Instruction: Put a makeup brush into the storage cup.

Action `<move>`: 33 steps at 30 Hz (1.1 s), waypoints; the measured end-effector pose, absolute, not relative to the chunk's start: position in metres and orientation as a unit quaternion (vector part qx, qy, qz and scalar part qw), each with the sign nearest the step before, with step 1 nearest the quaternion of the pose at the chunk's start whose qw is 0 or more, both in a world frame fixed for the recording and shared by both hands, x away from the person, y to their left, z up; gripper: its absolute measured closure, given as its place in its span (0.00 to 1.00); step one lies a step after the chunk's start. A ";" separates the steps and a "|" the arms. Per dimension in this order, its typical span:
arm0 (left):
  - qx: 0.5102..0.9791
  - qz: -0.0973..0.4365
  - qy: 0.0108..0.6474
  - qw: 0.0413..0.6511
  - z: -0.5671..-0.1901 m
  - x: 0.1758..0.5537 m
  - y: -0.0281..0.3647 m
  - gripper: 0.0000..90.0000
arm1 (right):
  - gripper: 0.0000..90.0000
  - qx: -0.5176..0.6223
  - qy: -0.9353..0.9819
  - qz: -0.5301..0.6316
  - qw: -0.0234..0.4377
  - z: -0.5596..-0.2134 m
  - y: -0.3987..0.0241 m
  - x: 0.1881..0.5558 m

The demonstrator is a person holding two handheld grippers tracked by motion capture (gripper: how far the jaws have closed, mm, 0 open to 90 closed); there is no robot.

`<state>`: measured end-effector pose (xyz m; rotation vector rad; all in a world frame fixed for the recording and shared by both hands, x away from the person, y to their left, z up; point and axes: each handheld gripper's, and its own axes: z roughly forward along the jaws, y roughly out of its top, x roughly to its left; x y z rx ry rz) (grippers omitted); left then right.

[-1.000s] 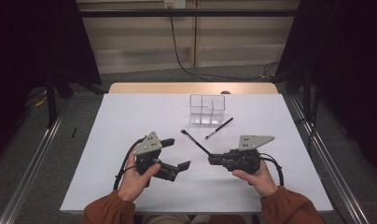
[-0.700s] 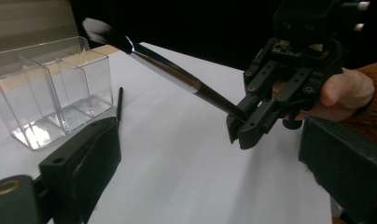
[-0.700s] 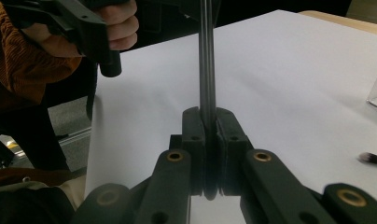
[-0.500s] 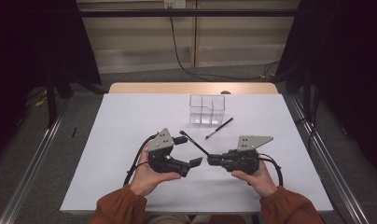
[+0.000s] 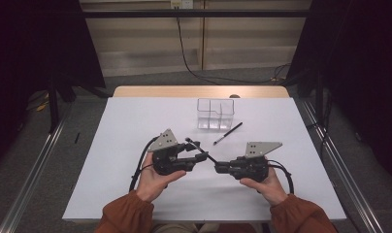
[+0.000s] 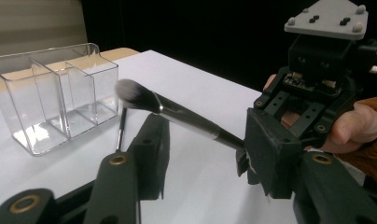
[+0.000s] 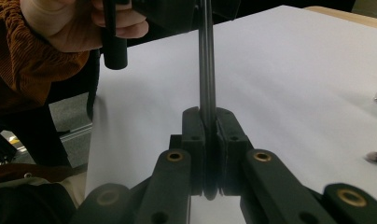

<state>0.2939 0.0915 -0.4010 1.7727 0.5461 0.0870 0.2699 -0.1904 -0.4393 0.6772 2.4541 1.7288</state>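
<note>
In the high view, the right gripper (image 5: 219,168) held a makeup brush (image 5: 200,148) by its handle end, lifted off the white table (image 5: 136,121), with the bristle end pointing toward ten o'clock. The left gripper (image 5: 200,154) sat just beside it at nine o'clock, reaching in around the shaft. A clear organizer (image 5: 215,113) stood empty toward twelve o'clock, and a second brush (image 5: 227,133) lay on the table just in front of it, at about one o'clock from the grippers. By my judgement the work was at an early stage: one brush picked up and being passed between hands, nothing yet in the organizer.

In the left gripper view, the jaws stood wide apart, one on each side of the makeup brush (image 6: 177,114) (not yet touching it, as far as could be told). The organizer (image 6: 56,88) sat at ten o'clock.

In the right gripper view, the jaws were pressed together on the brush's dark handle (image 7: 206,70), which rose straight toward twelve o'clock. The left hand (image 7: 84,23) showed at eleven o'clock.
</note>
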 end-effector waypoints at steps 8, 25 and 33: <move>0.758 0.003 0.243 0.605 -0.397 0.296 0.092 0.75 | 0.93 0.217 0.796 0.564 0.030 -0.439 -0.190 0.270; 0.742 -0.077 0.233 0.624 -0.395 0.301 0.094 0.91 | 0.93 0.203 0.806 0.556 0.024 -0.442 -0.185 0.268; 0.745 -0.080 0.223 0.624 -0.391 0.297 0.094 0.93 | 0.90 0.206 0.802 0.560 0.024 -0.441 -0.186 0.269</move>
